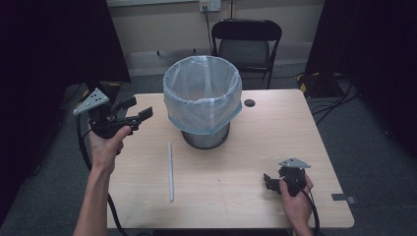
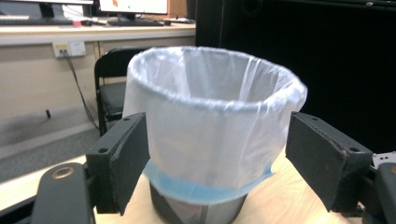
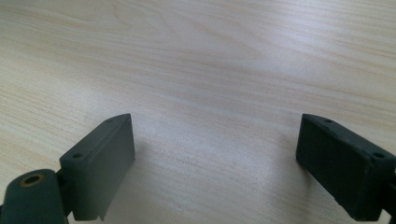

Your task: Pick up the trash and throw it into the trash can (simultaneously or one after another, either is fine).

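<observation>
Jaws apart on both grippers; one bin (image 1: 204, 101), one straw (image 1: 170, 171)

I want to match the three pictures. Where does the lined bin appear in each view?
High view: the lined bin stands at the table's far centre.
Left gripper view: the bin sits centred, framed between the open jaws.
Right gripper view: the bin is not in it.
Shared landmark: the wooden table.

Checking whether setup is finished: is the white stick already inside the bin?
No, the white stick lies flat on the table, in front of the lined bin.
</observation>
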Tool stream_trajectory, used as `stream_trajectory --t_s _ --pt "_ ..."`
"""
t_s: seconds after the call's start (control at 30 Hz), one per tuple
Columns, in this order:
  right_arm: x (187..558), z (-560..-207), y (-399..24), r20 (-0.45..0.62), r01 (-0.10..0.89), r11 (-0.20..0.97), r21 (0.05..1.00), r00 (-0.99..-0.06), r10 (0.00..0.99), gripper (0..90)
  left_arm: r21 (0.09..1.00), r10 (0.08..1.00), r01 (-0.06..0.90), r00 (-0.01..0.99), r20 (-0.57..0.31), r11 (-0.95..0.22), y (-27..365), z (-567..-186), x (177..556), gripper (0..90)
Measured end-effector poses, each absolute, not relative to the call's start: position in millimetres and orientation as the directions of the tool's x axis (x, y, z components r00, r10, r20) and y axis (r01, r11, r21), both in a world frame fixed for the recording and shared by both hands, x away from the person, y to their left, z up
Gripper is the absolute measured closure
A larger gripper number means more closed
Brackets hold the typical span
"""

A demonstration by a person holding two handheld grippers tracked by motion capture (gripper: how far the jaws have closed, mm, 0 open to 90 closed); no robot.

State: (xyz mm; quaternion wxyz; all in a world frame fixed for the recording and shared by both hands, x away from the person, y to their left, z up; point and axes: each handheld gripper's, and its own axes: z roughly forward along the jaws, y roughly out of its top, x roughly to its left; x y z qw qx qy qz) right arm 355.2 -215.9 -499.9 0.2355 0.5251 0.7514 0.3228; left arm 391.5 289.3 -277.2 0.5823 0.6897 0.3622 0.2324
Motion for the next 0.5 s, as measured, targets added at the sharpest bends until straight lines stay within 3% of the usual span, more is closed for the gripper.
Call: stream_trajectory --t_s 0.3,0.5 --pt "355 -500 -216 -0.015 0.637 0.240 0.732 -0.338 0.941 10.7 0.952 0.786 0.297 0.605 -0.125 -0.076 298 -304 381 20.7" --pt "355 -500 -216 -0.015 0.637 0.240 0.732 -0.338 0.941 10.7 0.925 0.804 0.339 0.591 -0.067 -0.172 294 -328 370 21.7"
